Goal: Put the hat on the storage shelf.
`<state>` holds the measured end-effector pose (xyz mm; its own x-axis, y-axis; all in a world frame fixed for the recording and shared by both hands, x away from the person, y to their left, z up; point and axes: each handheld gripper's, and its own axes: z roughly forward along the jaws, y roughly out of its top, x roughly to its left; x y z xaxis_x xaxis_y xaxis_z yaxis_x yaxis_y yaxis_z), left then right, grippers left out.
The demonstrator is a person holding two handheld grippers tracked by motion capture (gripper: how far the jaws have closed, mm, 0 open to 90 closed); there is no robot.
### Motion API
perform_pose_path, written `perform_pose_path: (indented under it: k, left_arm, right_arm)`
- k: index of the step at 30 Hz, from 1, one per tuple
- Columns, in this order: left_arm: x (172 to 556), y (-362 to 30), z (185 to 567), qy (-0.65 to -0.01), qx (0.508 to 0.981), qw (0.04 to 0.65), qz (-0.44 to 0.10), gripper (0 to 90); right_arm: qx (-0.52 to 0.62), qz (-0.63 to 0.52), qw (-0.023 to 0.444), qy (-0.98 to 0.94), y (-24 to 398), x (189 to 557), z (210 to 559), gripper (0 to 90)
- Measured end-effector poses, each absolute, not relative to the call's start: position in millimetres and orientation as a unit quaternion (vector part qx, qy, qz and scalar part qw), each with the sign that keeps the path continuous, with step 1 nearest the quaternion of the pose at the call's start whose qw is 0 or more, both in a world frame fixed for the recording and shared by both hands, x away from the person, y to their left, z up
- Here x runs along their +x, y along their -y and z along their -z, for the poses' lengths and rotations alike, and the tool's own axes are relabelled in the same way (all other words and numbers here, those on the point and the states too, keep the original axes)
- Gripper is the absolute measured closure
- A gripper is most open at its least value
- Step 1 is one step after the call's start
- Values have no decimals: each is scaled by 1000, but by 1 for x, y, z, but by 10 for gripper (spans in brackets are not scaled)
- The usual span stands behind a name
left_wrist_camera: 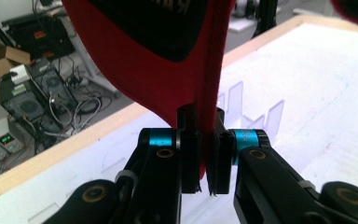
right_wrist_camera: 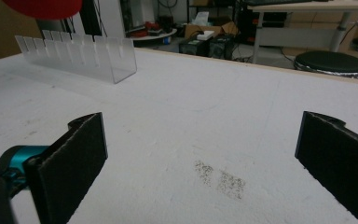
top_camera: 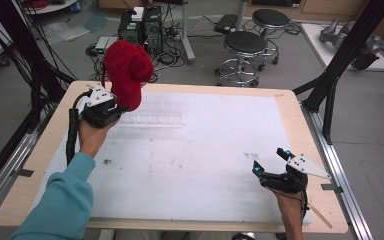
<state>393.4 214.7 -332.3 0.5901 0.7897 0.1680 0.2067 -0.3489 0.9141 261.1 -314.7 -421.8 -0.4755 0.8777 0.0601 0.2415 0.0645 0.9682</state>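
Red cap (top_camera: 127, 72) held up over the table's far left corner, above a clear slotted rack (top_camera: 152, 116). Left gripper (left_wrist_camera: 204, 163) clamps its hem, likely to hang it free. Right gripper (top_camera: 270, 161) gapes empty near the table (top_camera: 200, 165), probably waiting.

The slotted rack (top_camera: 152, 116) stands near the surface's (top_camera: 205, 165) far left corner; the hat (top_camera: 126, 72) hangs above its left end.
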Motion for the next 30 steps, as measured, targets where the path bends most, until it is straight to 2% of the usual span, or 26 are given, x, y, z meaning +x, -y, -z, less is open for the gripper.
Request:
perform_pose_path:
  k: [5,13,23,30]
  left_arm:
    - [398,-211,337,-327,761,462,-316,853]
    - [403,-208,348,-338,766,450,-312,853]
    - [404,-210,362,-350,760,451,-311,853]
    - [407,-206,366,-354,759,449,-310,852]
  right_arm:
    - [412,-549,286,-668,317,261,431,10]
    - [411,-559,309,-650,316,257,449,11]
    - [405,-580,338,-620,315,258,451,10]
    - [405,-581,340,-619,314,258,451,10]
